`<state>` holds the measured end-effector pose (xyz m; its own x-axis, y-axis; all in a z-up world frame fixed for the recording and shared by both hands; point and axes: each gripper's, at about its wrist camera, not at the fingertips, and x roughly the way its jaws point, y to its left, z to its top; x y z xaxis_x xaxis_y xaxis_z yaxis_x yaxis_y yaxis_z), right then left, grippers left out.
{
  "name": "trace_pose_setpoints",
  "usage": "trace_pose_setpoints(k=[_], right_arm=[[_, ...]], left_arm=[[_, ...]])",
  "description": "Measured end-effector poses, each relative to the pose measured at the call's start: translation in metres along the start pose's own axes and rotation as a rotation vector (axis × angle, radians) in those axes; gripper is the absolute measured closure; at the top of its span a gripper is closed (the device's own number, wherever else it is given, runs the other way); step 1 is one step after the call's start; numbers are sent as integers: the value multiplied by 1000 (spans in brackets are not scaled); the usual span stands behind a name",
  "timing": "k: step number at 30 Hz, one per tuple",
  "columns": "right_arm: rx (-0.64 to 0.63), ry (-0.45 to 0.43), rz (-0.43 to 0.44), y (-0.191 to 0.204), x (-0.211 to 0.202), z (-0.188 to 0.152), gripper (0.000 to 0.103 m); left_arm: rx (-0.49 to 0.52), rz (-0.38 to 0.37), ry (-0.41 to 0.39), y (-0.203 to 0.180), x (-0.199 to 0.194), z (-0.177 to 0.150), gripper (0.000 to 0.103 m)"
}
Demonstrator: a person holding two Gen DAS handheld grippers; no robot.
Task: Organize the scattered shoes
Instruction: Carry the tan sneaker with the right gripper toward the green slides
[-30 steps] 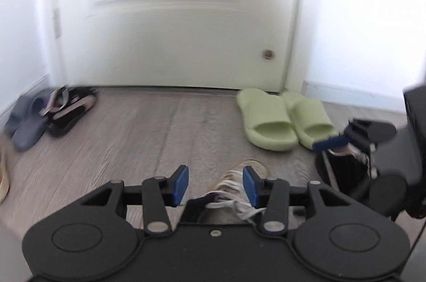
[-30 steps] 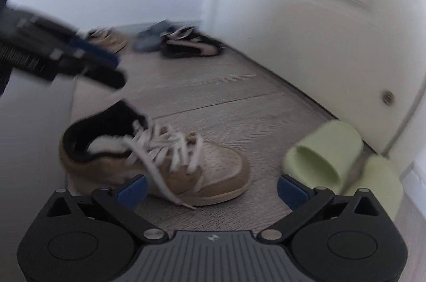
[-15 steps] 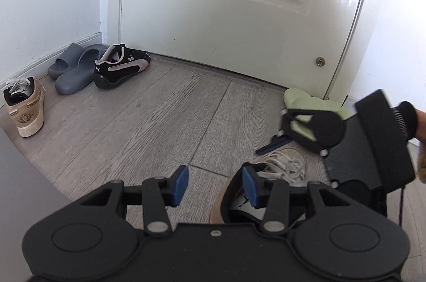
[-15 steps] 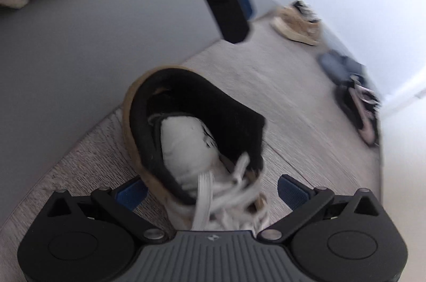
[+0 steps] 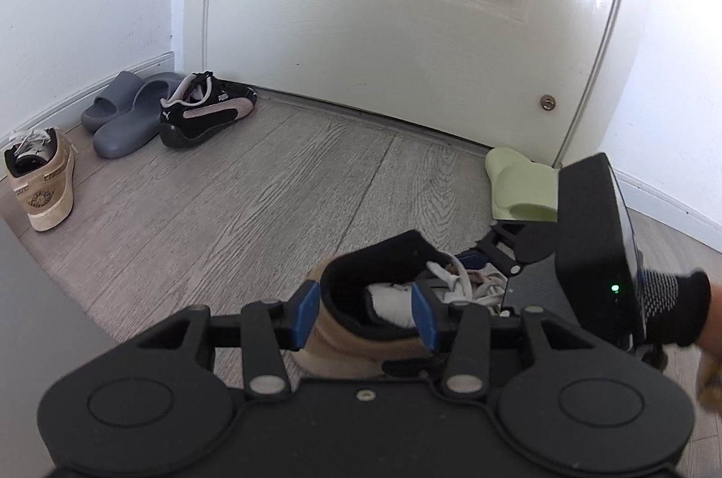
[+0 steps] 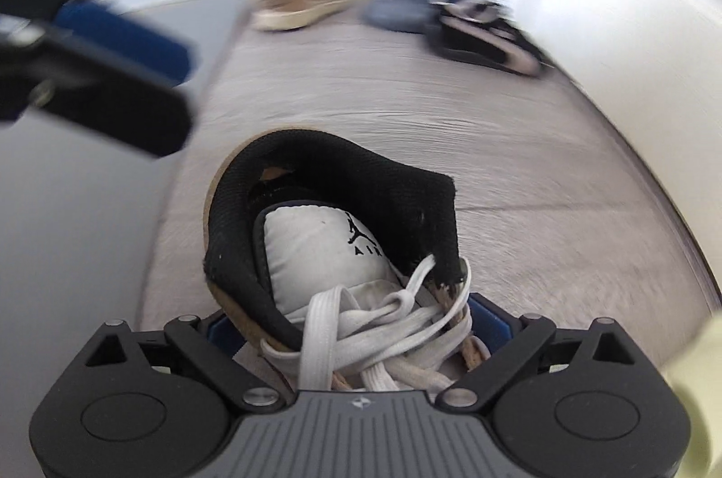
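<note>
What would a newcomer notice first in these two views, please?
The tan sneaker fills the foreground, its laced middle clamped in the right gripper while the left gripper straddles its heel collar. Its mate stands by the left wall beside grey slides and a black sneaker. A green slide lies near the white door.

Two tan sneakers (image 5: 361, 311), three slides (image 5: 131, 121).

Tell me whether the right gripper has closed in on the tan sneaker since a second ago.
Yes. The right gripper has closed around the tan sneaker at its laces; earlier its fingers stood wide apart, short of the shoe on the floor.
</note>
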<state>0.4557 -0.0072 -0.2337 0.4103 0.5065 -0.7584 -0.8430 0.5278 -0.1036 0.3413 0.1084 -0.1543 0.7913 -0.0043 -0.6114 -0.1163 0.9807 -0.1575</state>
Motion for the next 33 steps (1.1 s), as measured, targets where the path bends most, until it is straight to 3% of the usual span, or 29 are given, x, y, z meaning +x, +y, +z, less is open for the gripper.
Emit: trace_pose_setpoints(k=[3, 8, 13, 18, 21, 28, 33], right_arm=[[161, 31, -106, -9, 4, 0, 7], [398, 35, -184, -23, 7, -4, 6], [353, -86, -92, -29, -28, -32, 6], [217, -120, -114, -24, -75, -78, 7], [266, -85, -33, -31, -84, -99, 26], [435, -146, -23, -41, -68, -103, 34], [549, -131, -121, -25, -52, -83, 35]], left_arm=[[-5, 9, -1, 2, 0, 1, 57], [-9, 14, -4, 3, -1, 0, 57], [-14, 15, -1, 8, -3, -2, 57], [-43, 6, 10, 14, 2, -4, 57], [-55, -2, 21, 15, 7, -6, 57], [-41, -14, 27, 7, 10, -7, 57], [-67, -18, 31, 9, 11, -8, 57]])
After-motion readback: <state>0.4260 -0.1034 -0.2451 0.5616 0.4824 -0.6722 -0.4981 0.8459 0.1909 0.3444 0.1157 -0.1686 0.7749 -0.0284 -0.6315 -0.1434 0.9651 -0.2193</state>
